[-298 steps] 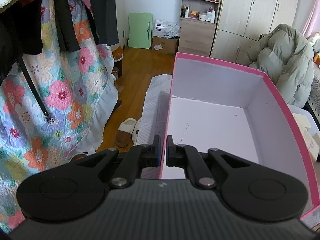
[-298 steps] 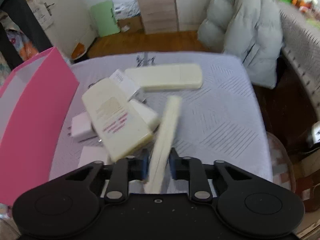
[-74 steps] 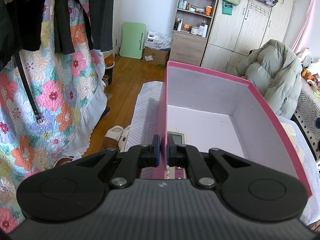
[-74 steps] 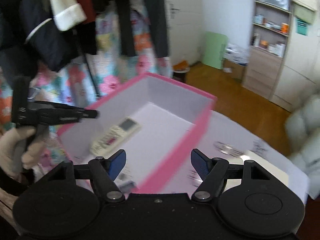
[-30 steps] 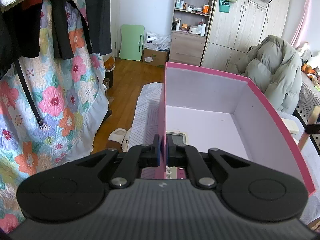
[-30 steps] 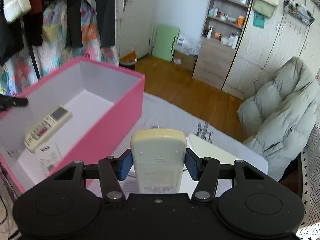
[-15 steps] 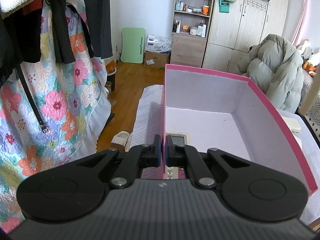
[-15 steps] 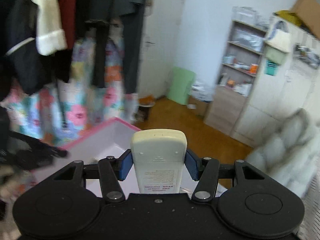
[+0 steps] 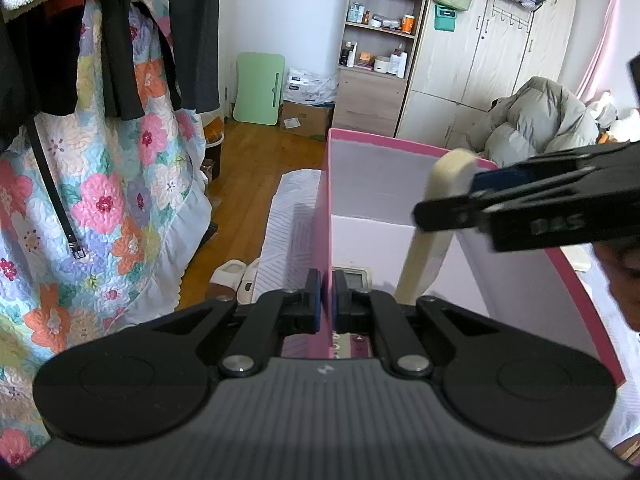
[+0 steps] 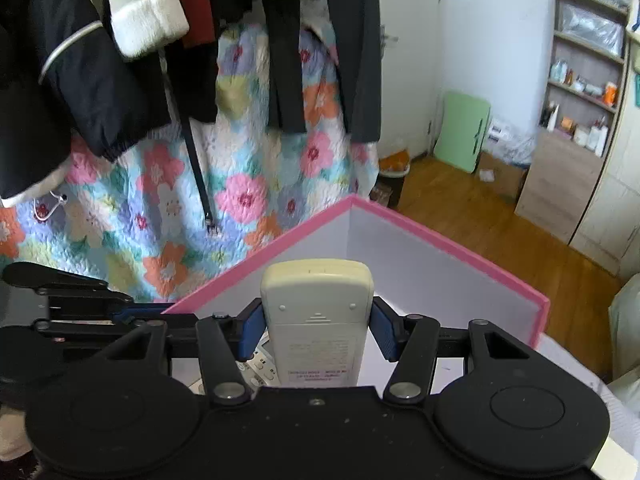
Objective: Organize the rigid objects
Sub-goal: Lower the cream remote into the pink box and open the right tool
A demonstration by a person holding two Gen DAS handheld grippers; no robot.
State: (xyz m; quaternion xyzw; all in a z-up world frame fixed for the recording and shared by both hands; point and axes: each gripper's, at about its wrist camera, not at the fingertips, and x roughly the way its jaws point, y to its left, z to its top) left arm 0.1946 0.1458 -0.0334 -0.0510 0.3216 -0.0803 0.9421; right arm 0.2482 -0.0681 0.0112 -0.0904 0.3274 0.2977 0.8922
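Observation:
A pink box (image 9: 400,142) with a white inside stands on the pale bedcover. My left gripper (image 9: 326,296) is shut on its left wall, one finger inside and one outside. A remote control (image 9: 352,278) lies on the box floor just behind those fingers. My right gripper (image 10: 316,328) is shut on a cream remote (image 10: 316,300), back side up, and holds it tilted over the box (image 10: 440,240). In the left wrist view that cream remote (image 9: 428,236) slants down into the box from the right, gripped by the right gripper (image 9: 452,200). The left gripper (image 10: 156,310) shows at the box's near corner.
Dark clothes and a floral quilt (image 9: 100,200) hang close on the left. Slippers (image 9: 228,276) lie on the wooden floor beside the bed. A shelf unit (image 9: 376,60), a wardrobe and a grey puffy jacket (image 9: 536,120) stand behind the box.
The right gripper has swung the cream remote across to above the pink box and now enters the left wrist view from the right. The left gripper has stayed clamped on the box wall.

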